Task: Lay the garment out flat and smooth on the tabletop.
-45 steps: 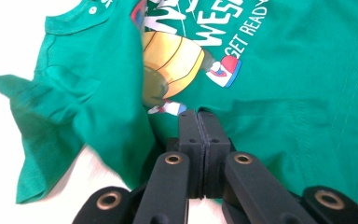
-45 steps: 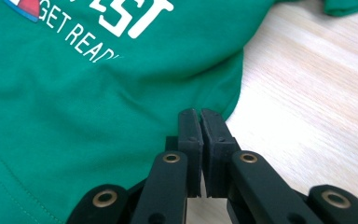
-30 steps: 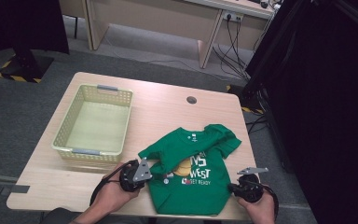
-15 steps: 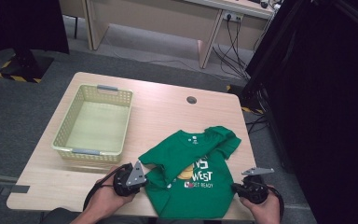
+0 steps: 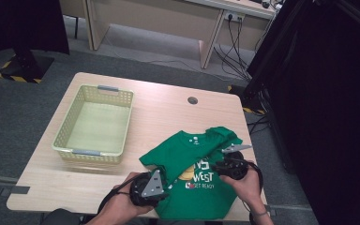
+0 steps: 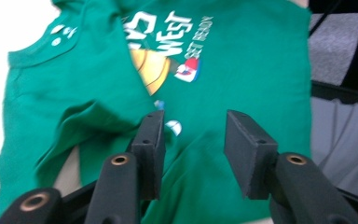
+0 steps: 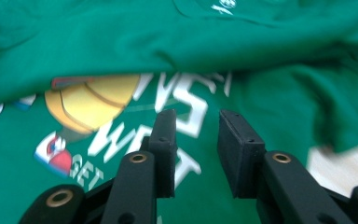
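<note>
Shirt [image 5: 194, 180] lay half-folded at the table's [image 5: 168, 108] near edge. I had just been opening both jaws, left gripper [image 5: 161, 185] and right gripper [image 5: 218, 168] apart over cloth with nothing pinched. I judged the next fold needed clean edge grips. The basket [image 5: 65, 136] stood empty, left.

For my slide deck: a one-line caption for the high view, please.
Both grippers, left gripper and right gripper, open over a half-folded green T-shirt beside a basket.
</note>
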The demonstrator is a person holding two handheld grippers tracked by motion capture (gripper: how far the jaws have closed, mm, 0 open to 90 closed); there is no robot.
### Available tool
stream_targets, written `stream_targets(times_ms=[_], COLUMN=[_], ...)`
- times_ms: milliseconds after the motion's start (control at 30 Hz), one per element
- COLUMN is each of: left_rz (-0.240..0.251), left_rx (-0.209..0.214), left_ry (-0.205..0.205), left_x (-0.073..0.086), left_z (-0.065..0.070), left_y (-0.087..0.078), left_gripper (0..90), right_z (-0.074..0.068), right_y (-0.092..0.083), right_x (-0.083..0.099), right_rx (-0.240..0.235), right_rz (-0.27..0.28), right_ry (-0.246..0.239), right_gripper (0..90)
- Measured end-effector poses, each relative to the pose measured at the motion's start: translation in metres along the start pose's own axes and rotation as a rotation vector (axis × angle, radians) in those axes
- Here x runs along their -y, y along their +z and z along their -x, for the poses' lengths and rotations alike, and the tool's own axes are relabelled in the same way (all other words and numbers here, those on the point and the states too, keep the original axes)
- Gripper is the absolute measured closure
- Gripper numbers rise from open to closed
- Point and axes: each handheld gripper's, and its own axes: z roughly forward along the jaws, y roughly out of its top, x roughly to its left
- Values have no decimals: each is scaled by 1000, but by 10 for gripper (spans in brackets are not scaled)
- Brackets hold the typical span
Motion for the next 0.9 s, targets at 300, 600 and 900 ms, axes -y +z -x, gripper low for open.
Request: stream_targets(times_ms=[300,600,900], left_rz=[-11,-37,-54], left_rx=[58,98,104], left_ry=[45,65,56], left_x=[-6,-5,0], left_z=[10,14,13], left_y=[17,29,36], left_gripper=[534,523,516], right_z=[-1,-7,-13], right_y=[27,46,55], right_x=[-25,-37,-51], right_rx=[-6,-4,-1], right_rz=[-30,-63,-67], right_ry=[-12,-33,-36], right_gripper=[648,628,625])
